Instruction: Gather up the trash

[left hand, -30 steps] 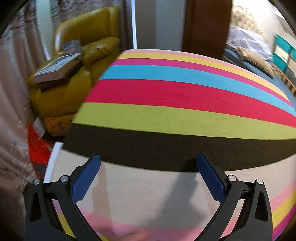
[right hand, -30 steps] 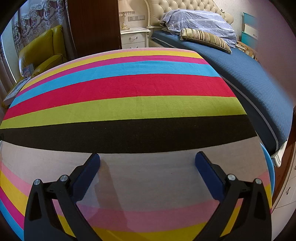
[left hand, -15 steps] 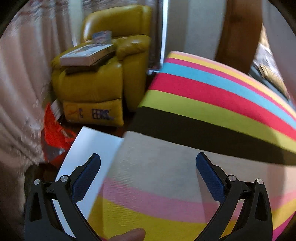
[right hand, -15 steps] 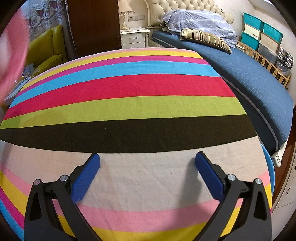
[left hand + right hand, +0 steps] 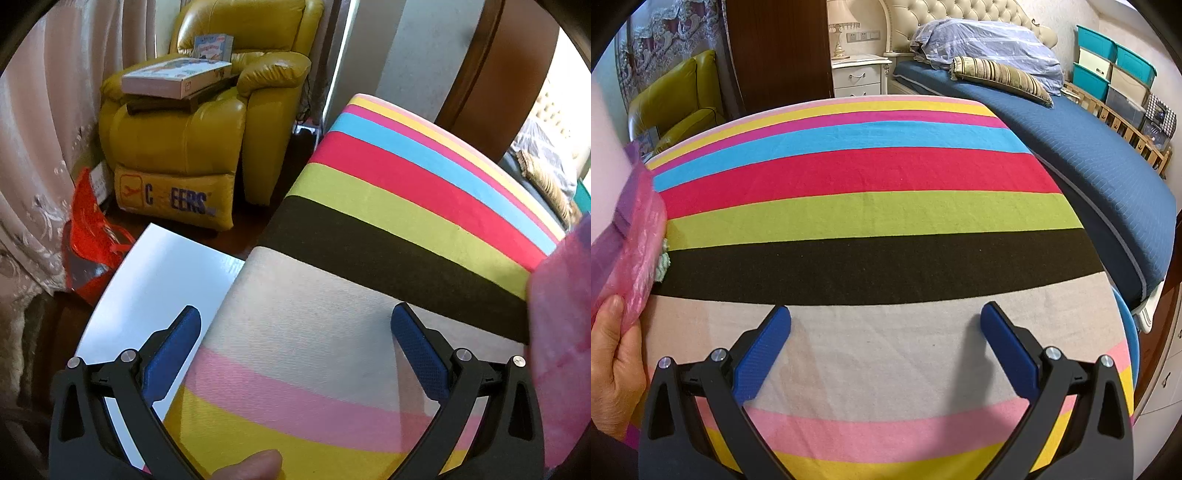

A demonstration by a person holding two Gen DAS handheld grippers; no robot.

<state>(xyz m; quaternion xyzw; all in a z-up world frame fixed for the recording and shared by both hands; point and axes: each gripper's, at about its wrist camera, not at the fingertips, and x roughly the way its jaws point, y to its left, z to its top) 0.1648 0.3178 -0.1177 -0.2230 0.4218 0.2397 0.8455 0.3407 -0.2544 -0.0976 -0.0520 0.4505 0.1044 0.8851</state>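
A pink plastic bag (image 5: 628,251) is held up by a bare hand (image 5: 613,373) at the left edge of the right wrist view; a pale green crumpled scrap (image 5: 663,264) shows beside it. The bag also shows blurred at the right edge of the left wrist view (image 5: 557,332). My left gripper (image 5: 295,332) is open and empty over the striped cloth (image 5: 388,229). My right gripper (image 5: 885,330) is open and empty above the same cloth (image 5: 868,206).
A white tabletop (image 5: 162,288) shows under the cloth at the left. Beyond it stand a yellow armchair (image 5: 184,147) with flat boxes (image 5: 177,75) and a red bag (image 5: 92,236) on the floor. A blue bed (image 5: 1089,155) lies to the right.
The left gripper has swung left, bringing the armchair and white tabletop into view. The pink bag and a hand have come in between the two grippers. The right gripper has stayed still.
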